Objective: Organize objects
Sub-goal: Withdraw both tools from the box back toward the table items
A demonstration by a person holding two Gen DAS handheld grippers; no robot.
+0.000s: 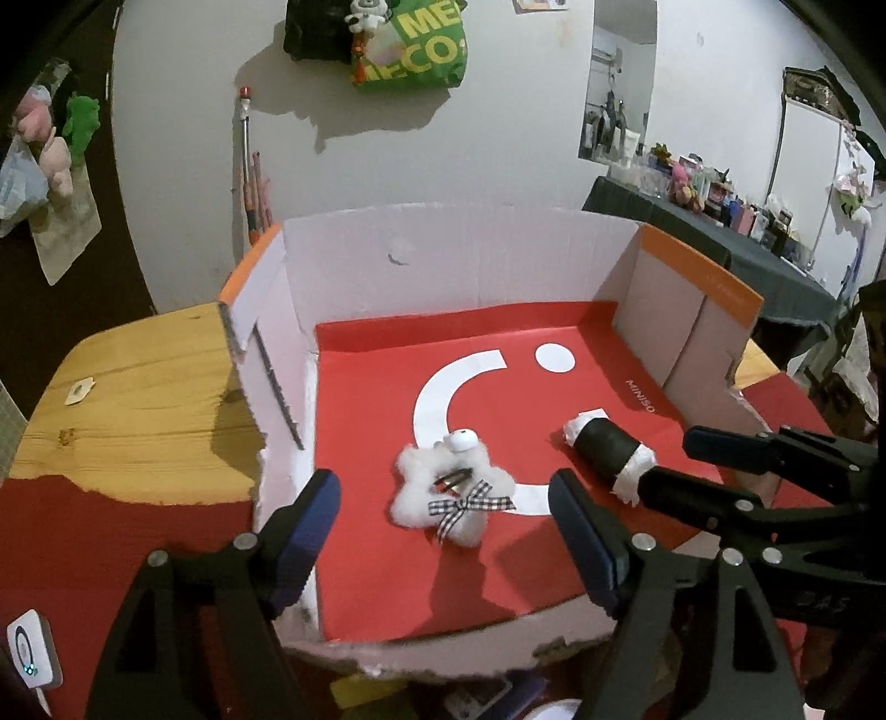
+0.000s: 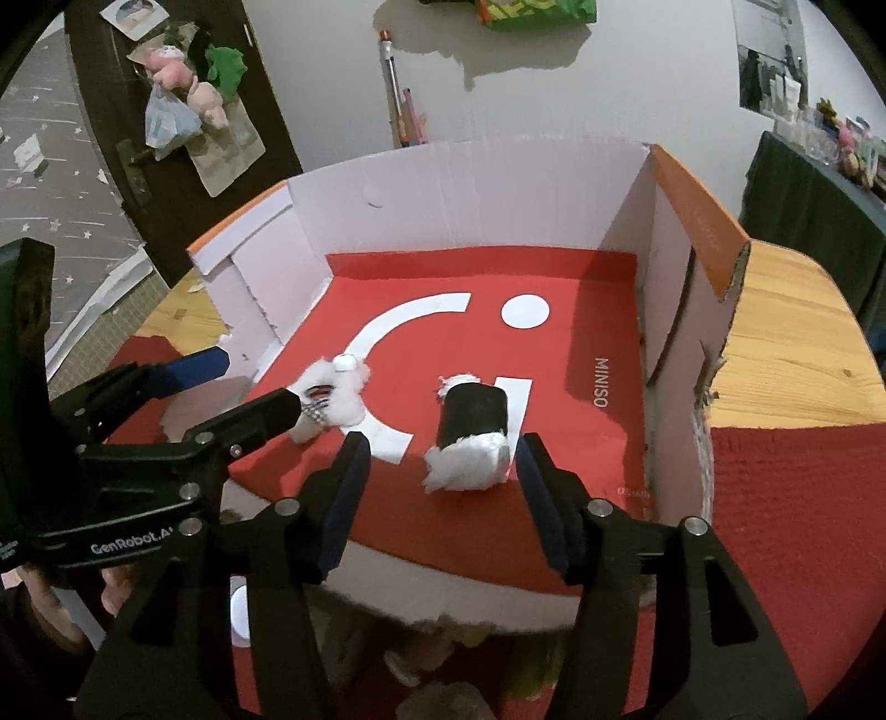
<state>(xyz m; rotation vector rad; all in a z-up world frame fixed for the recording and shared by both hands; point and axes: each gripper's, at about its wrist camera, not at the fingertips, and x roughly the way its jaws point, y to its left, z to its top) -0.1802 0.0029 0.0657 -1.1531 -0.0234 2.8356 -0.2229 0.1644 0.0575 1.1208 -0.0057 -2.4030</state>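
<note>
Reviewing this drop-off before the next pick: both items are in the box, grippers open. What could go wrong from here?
1. The black roll lies on its side, free between the right gripper fingers; a nudge could roll it.
2. The hair clip sits loose on the fluffy star and may slide off.
3. The left gripper hangs near the box's torn front wall and could snag it.

green bag point(image 1: 412, 47) cut off by top edge, lettering partial

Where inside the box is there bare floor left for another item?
Free: the back half of the cardboard box, from the white dot to the rear wall, and the strip along the right wall. Crowded: front centre, where the fluffy star hair clip and black roll lie.
</note>
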